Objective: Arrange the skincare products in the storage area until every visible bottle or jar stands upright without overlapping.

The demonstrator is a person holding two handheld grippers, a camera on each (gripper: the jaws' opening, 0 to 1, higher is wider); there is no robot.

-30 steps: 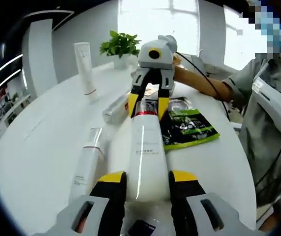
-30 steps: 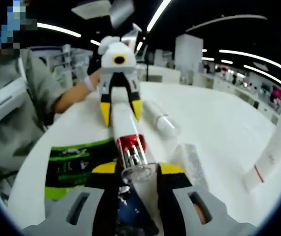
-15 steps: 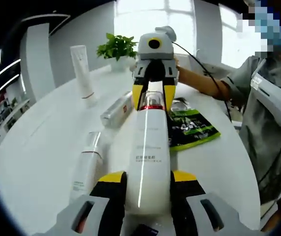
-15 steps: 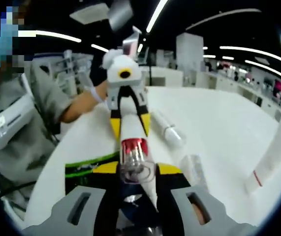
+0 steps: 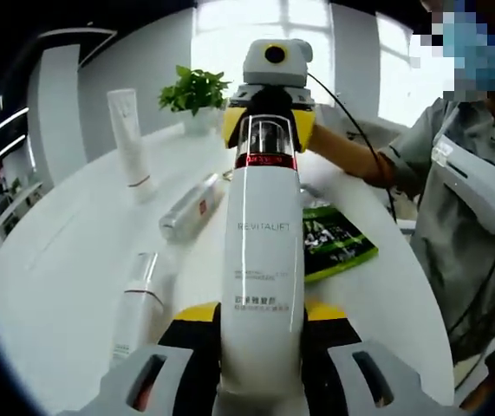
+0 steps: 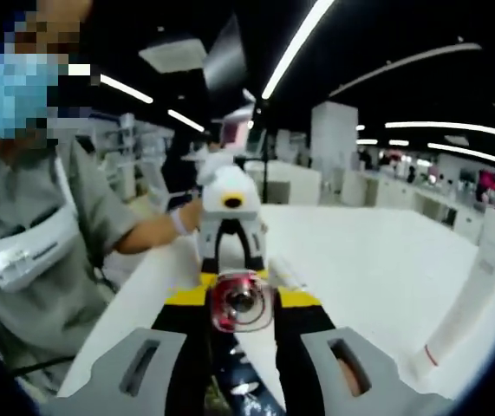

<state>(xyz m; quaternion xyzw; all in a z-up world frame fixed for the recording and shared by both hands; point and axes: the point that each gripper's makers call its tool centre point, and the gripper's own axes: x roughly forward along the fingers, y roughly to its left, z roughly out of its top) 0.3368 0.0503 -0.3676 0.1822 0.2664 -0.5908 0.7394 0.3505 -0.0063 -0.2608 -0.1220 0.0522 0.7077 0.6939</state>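
Both grippers (image 5: 260, 316) (image 6: 242, 299) clamped on one bottle (image 5: 262, 251), base and cap, mid-lift. Next: tip upright, set on table (image 5: 65, 260), clear of lying tubes (image 5: 191, 204).

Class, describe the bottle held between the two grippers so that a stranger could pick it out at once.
Above the round white table, a tall white pump bottle spans the left gripper and the right gripper. Unlike the tubes lying nearby, it has a red collar, a clear cap and "REVITALIFT" lettering.
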